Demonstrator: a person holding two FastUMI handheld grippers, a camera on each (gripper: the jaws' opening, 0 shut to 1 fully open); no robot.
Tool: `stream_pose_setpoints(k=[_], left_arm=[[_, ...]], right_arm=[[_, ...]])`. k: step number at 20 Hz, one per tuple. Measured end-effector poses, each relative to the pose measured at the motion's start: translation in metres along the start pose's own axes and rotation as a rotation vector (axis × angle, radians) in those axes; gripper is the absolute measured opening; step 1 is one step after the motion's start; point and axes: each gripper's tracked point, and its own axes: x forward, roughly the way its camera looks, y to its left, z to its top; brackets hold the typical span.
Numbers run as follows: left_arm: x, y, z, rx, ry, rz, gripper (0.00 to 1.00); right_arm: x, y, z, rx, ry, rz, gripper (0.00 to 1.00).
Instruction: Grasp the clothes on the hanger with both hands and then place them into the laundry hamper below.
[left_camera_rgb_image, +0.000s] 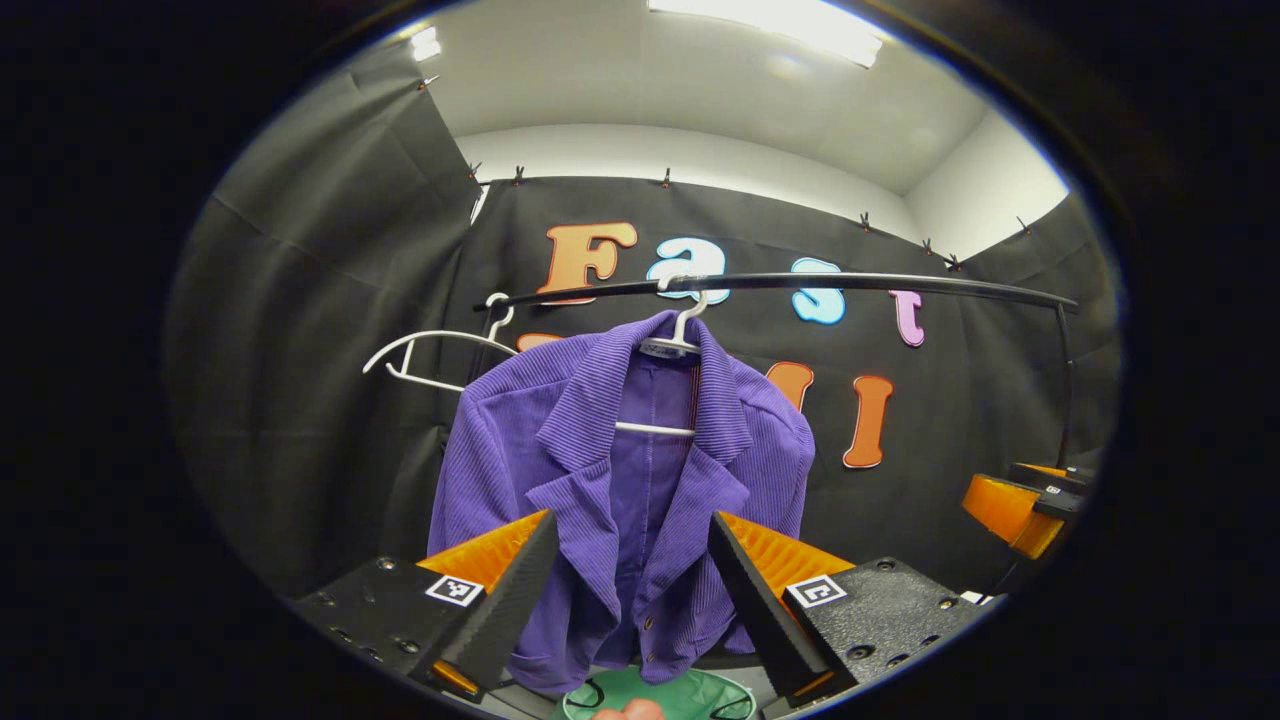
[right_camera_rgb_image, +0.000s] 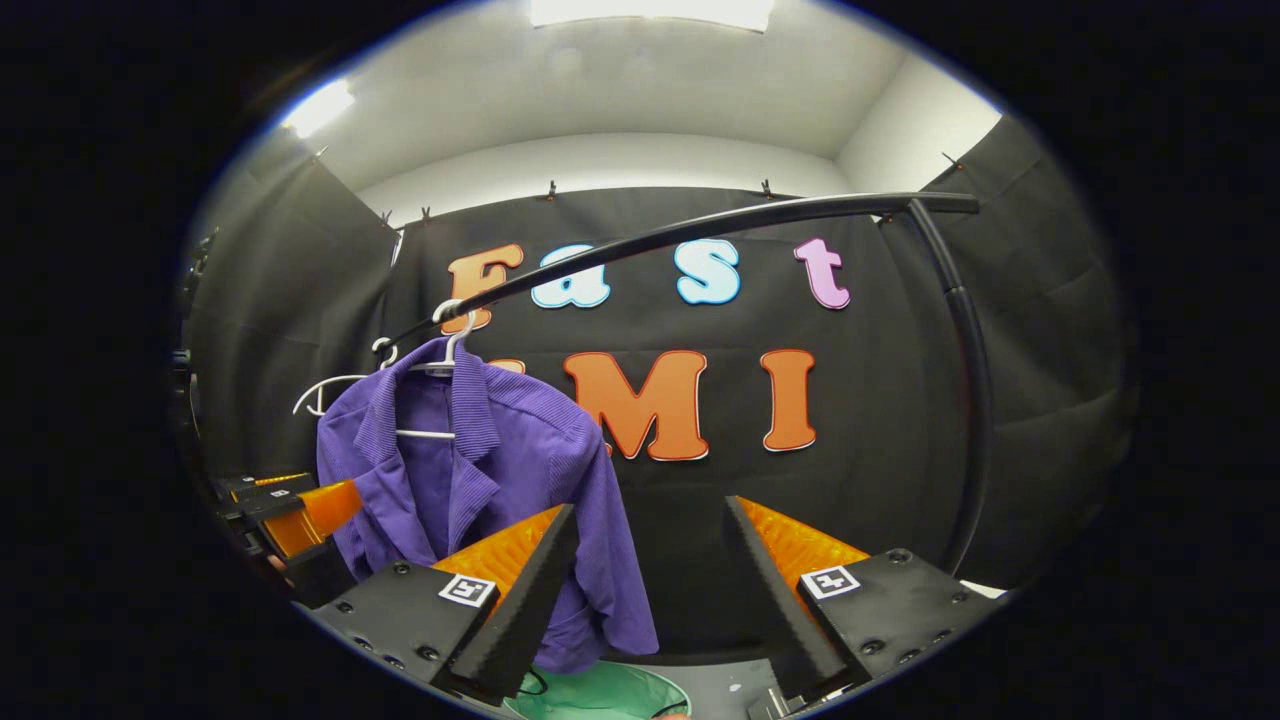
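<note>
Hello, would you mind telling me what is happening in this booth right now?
A person holds a gripper in each hand, facing a purple jacket on a white hanger hung from a black rail. The left gripper and right gripper are both open and short of the jacket; nothing is grasped yet. An empty white hanger hangs beside it. The green laundry hamper waits below.

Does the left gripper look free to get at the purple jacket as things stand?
Probably yes: the left gripper is open and the purple jacket hangs straight ahead between its fingers, with nothing in front of it. It is not yet touching the cloth.
</note>
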Motion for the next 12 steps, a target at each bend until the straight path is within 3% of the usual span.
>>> stream_pose_setpoints(k=[1,3,5,6,12], left_arm=[[0.001,0.003,-0.002,-0.005,0.004,0.001,0.95],[0.004,0.011,-0.004,-0.009,0.011,0.007,0.95],[0.004,0.021,-0.006,-0.007,0.018,0.019,0.92],[0.003,0.027,-0.006,-0.006,0.018,0.024,0.95],[-0.004,0.067,0.002,-0.006,-0.006,0.075,0.95]], right_arm=[[0.003,0.004,-0.003,0.000,0.007,0.006,1.00],[0.007,0.017,-0.004,0.005,0.009,0.028,0.95],[0.015,0.032,-0.003,0.006,0.005,0.060,1.00],[0.020,0.040,-0.003,0.006,0.000,0.077,0.95],[0.070,0.107,-0.033,0.047,0.036,0.211,0.95]])
